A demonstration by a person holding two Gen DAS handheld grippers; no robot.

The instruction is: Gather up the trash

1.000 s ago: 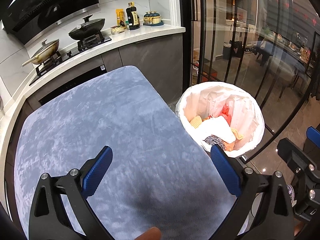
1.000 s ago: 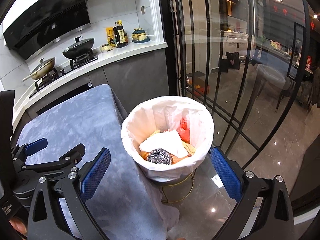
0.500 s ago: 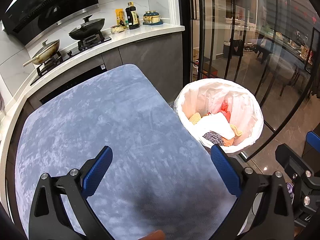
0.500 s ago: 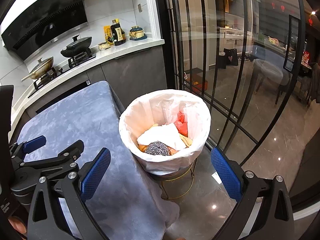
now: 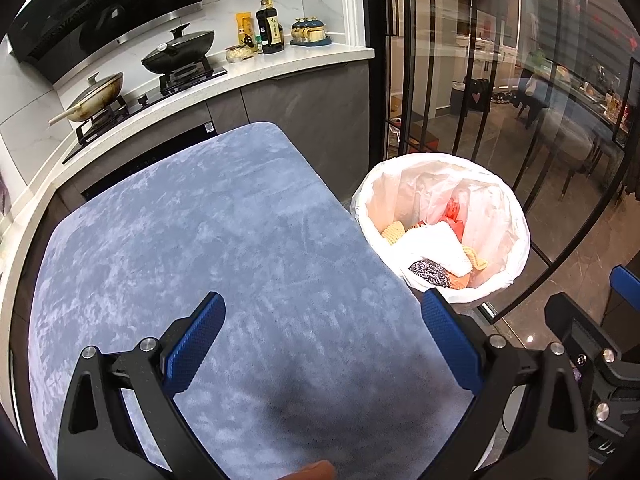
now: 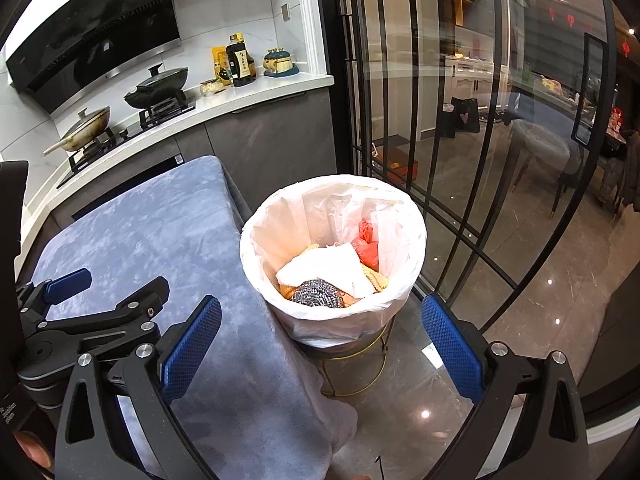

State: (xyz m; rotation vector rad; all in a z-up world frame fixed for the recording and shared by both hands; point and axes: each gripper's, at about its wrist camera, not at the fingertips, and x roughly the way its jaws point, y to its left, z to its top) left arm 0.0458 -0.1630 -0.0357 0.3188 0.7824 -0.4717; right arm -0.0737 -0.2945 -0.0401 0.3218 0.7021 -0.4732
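The trash bin (image 6: 332, 256) sits right in front of your right tongs (image 6: 320, 344), just past the tips and a little lower, on a thin gold stand (image 6: 352, 372) on the floor. It has a white bag (image 6: 400, 220) in it. Inside you can see a white cloth (image 6: 324, 268), a gray wire scrubber (image 6: 316, 292), something red (image 6: 366, 246) and some yellow bits (image 6: 376, 278). The pile fills only the bottom part of the bag.

From your left tongs (image 5: 320, 344) the bin (image 5: 440, 224) is ahead and off to the right, past the edge of the table. So your right hand is the nearer one to the bin. The bin is round, so it has no long side to line up with.

Both tongs are spread wide and hold nothing. The blue pads (image 6: 192, 344) have only air between them.

The blue-gray cloth on the table (image 5: 192, 248) lies under and ahead of your left tongs. I see no trash on it. The near edge is hidden behind the tongs, so a small piece could be there and I cannot tell.

Judging from that, the job looks nearly done or done. If any piece is left, pick it up and carry it forward and right to the bin.

Farther off, behind the table, are the stove with two pans (image 5: 176, 48) and some bottles (image 5: 268, 28). Glass doors (image 6: 460, 120) stand behind the bin.
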